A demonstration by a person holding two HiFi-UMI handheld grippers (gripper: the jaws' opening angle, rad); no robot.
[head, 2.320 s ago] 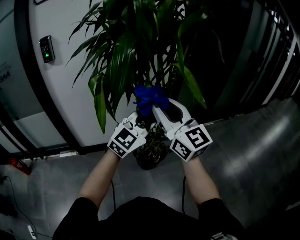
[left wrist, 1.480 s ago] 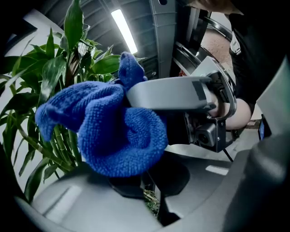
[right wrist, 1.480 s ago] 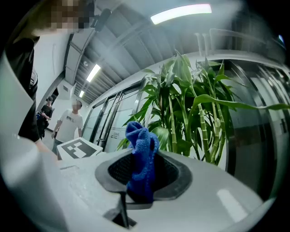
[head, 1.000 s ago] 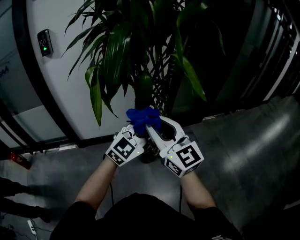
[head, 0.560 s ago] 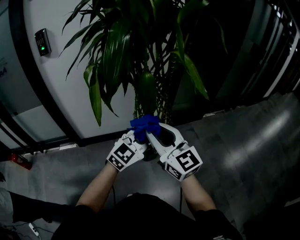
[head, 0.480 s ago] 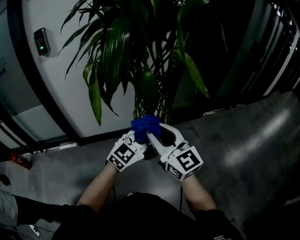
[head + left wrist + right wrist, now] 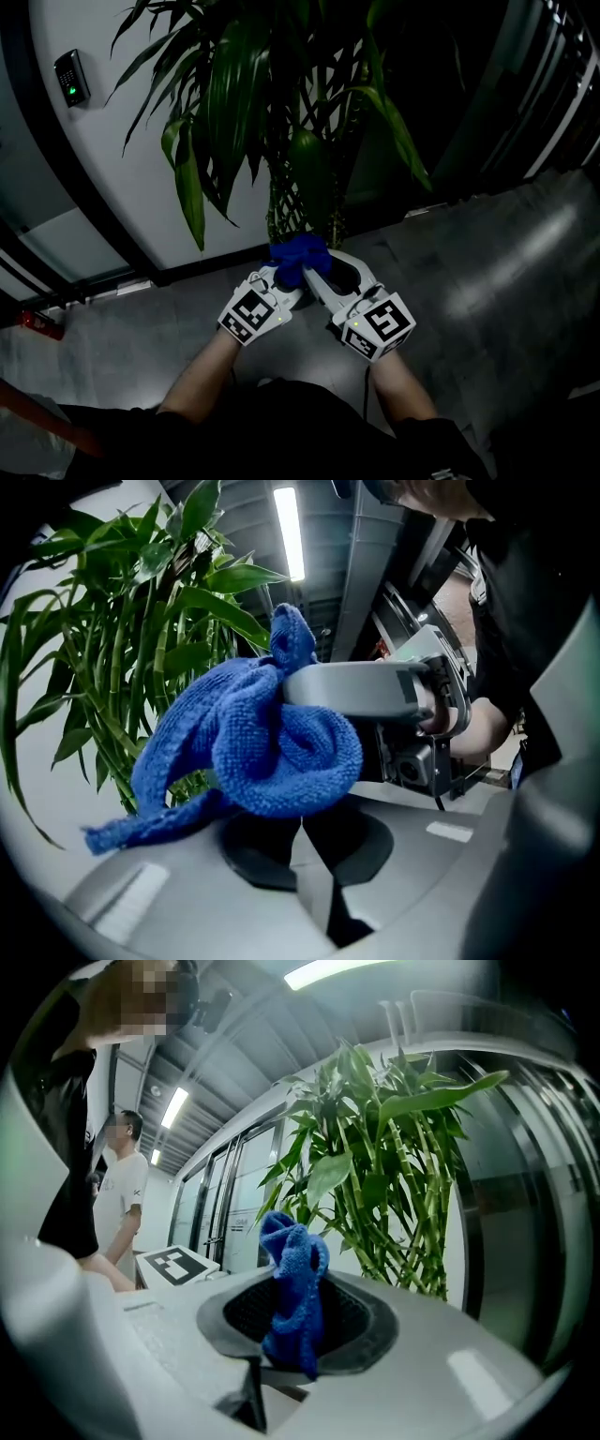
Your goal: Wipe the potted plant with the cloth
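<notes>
In the right tool, the cloth stands upright.

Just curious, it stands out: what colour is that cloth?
The cloth is bright blue, clearest in the left gripper view.

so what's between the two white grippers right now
A bunched blue terry cloth, clamped by the right gripper, the left gripper beside it; the head view shows it.

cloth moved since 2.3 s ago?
Yes. The cloth came down toward the person: from above the drooping leaf tip to about level with it.
</notes>
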